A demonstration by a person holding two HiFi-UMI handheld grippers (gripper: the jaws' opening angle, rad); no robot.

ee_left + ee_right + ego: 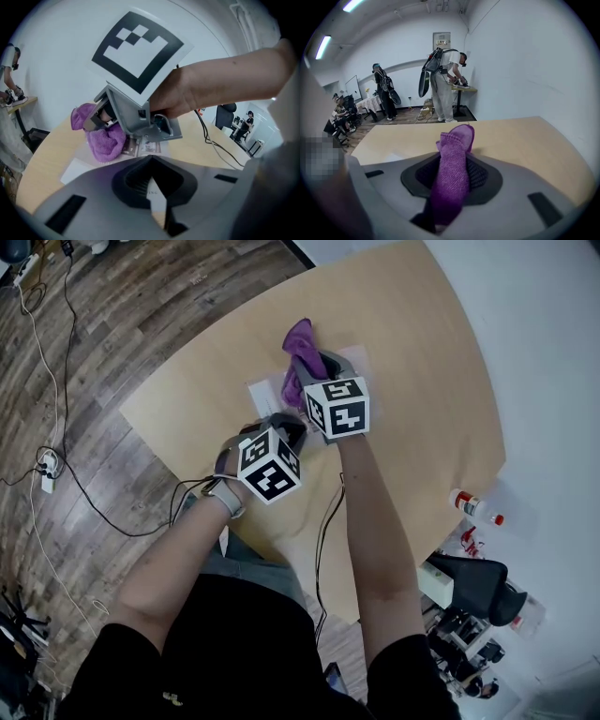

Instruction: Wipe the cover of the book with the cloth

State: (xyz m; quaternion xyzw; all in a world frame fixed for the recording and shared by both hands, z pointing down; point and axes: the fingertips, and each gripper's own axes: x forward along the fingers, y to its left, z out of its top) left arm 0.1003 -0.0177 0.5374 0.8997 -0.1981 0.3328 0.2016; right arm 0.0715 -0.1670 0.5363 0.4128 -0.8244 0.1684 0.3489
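Observation:
A purple cloth [300, 341] hangs bunched from my right gripper [311, 369], which is shut on it; in the right gripper view the cloth [452, 180] fills the slot between the jaws [452, 159]. Under the cloth lies the book [265, 390], pale-covered, flat on the wooden table [412, 381]. The left gripper view shows the cloth [105, 140] resting on the book [143, 149] with the right gripper [110, 117] above it. My left gripper [286, 430] is at the book's near edge. Its jaws [151, 164] are shut with nothing in them.
A bottle with a red cap [475, 507] lies past the table's right edge, beside a black chair [478, 582]. Cables and a power strip [49, 465] trail over the wooden floor at left. Two people [445, 84] stand at the room's far end.

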